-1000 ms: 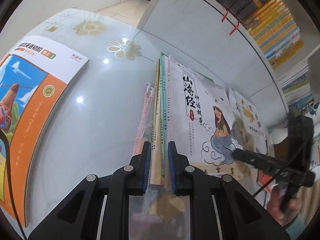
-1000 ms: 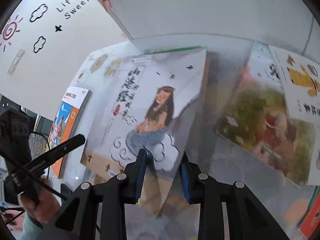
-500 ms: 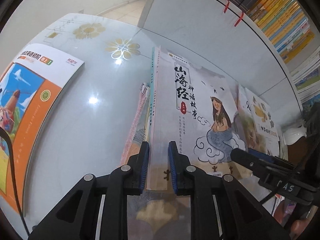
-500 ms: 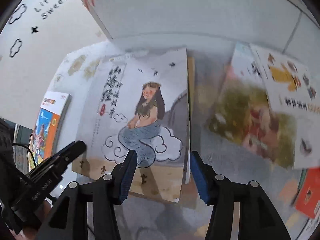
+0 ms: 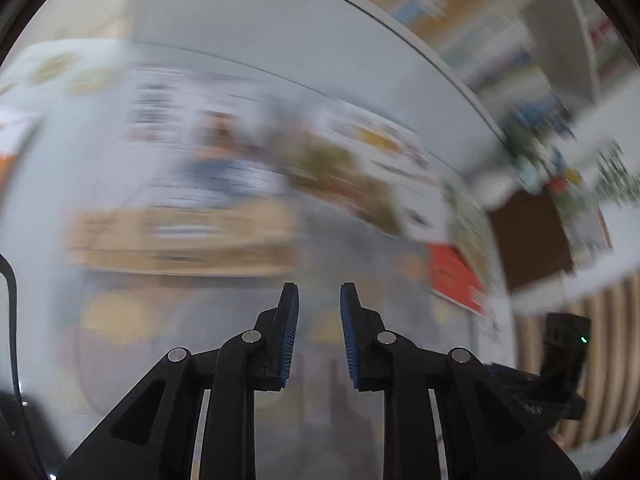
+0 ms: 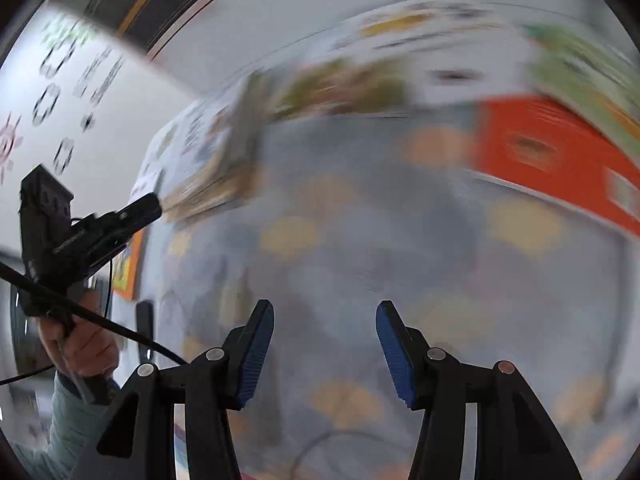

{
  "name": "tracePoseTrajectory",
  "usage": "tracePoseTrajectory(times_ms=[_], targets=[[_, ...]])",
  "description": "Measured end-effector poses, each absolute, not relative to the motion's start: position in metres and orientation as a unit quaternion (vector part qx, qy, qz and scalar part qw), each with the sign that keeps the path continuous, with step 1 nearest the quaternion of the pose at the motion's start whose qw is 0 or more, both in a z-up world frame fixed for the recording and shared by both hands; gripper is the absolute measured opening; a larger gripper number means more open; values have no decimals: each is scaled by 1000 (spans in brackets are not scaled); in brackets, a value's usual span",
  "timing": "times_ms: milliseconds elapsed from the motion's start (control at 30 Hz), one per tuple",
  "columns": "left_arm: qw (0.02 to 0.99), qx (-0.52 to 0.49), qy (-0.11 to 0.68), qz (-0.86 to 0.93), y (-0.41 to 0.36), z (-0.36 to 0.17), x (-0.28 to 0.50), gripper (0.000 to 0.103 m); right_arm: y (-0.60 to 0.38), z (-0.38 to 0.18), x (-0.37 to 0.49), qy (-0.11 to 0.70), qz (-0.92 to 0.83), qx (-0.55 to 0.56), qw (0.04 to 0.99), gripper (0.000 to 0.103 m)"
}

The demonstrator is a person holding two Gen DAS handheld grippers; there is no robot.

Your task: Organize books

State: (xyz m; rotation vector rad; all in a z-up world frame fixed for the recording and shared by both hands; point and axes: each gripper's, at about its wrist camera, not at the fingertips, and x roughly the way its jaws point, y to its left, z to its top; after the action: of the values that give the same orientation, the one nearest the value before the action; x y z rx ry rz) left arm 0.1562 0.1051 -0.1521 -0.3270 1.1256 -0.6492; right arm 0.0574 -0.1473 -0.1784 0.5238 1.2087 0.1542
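We are over a glossy pale tabletop patterned with yellowish flower shapes, a white panel along its far edge and blurred bookshelves above it; both views are heavily smeared, so we cannot make out fine detail.

Our left gripper has its blue-padded jaws a narrow way apart and opening, with only bare table showing between them. Our right gripper stands wider, also with nothing between the pads. Neither holds a book.

The books lie flat farther up the table. The white-covered book with a tan lower band sits ahead and left of the left gripper; beside it to the right come a greenish picture book and, nearer the table's right edge, a red-orange book. In the right wrist view, the left gripper's tip is close to the near corner of that tan-banded book, though we cannot tell whether it touches.

We judge that we are between books, heading for the next one. The risks come from speed and flat covers: if we arrive fast, a fingertip may shove a thin book across the slick top rather than get under its edge, and it may knock the neighbours askew. The left jaws may also be too narrow to take a cover unless they widen further.
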Motion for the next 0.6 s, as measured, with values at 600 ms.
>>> tracePoseTrajectory(times_ms=[600], targets=[[773, -45, 563, -290, -219, -165, 212, 25, -420, -196, 27, 483, -156, 372, 777, 37]])
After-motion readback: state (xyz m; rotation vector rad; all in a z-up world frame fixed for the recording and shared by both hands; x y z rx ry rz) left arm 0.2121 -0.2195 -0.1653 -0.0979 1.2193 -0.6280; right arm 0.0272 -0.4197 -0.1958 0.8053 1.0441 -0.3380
